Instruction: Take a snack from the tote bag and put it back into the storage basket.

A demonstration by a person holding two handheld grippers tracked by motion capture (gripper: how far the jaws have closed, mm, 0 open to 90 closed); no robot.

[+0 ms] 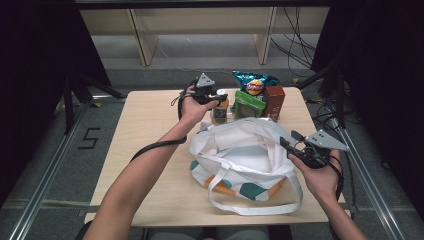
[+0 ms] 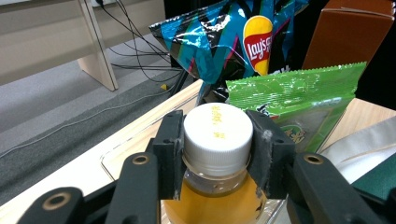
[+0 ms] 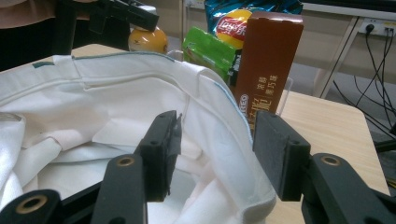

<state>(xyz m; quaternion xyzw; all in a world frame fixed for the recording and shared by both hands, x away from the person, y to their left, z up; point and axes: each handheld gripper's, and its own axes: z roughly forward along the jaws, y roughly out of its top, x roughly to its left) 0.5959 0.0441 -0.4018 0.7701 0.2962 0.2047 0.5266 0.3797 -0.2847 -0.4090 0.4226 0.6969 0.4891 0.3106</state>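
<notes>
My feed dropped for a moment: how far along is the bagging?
Nothing visibly packed yet. In hand: the left hand-held gripper clamps the orange drink bottle at its cap; the right hand-held gripper straddles the white bag rim. Left: chips, green pouch, brown box.

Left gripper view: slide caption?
Left gripper clamps the juice bottle at its white cap, snack bags behind.

The left gripper (image 2: pixel 217 154) has its black jaws clamped, forearm stretched forward. The right gripper (image 3: pixel 215 154) stands parted, jaws apart, palm upturned beneath it.
</notes>
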